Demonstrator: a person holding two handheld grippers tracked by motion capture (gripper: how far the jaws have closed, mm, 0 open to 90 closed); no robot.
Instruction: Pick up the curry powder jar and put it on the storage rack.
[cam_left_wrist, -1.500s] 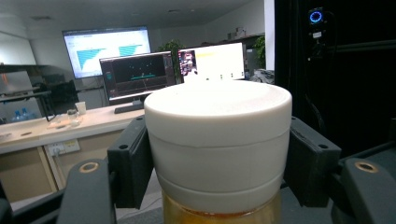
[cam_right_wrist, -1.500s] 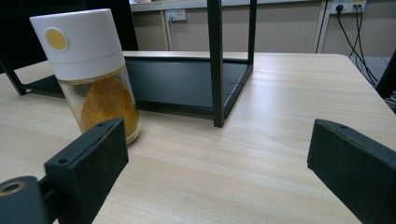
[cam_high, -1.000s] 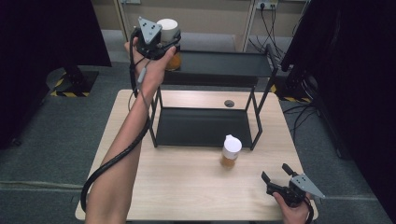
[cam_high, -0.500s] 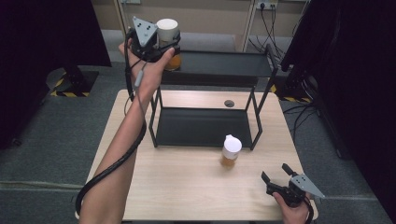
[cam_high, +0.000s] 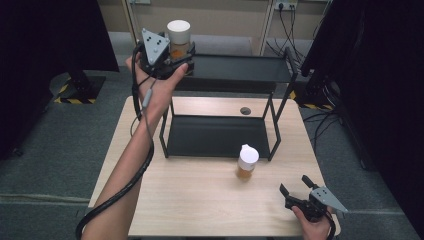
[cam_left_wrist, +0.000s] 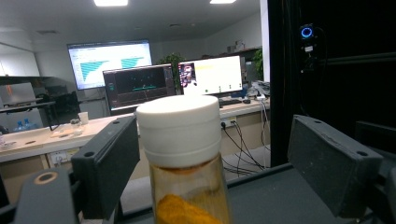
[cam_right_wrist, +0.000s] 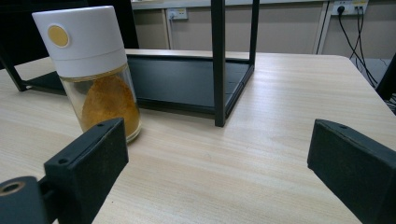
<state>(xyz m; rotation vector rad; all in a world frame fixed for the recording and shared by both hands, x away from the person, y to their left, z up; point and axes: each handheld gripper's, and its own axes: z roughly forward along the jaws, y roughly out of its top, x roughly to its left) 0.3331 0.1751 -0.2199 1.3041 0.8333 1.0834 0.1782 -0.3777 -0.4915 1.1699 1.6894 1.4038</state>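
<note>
Reaching up at the far left corner of the black rack (cam_high: 235, 75), the left gripper (cam_high: 172, 62) is at the top shelf, its jaws spread wide either side of a white-capped spice jar (cam_high: 178, 37) that stands on that shelf's left end; the left gripper view shows a gap between the jar and the right jaw, the left jaw close by, nothing clamped. Moving right, a second spice jar (cam_high: 247, 162) stands upright on the table (cam_high: 200, 200), just in front of the rack's lower shelf. Over at the near right corner, the right gripper (cam_high: 298, 189) rests low, jaws wide apart, holding nothing.
</note>
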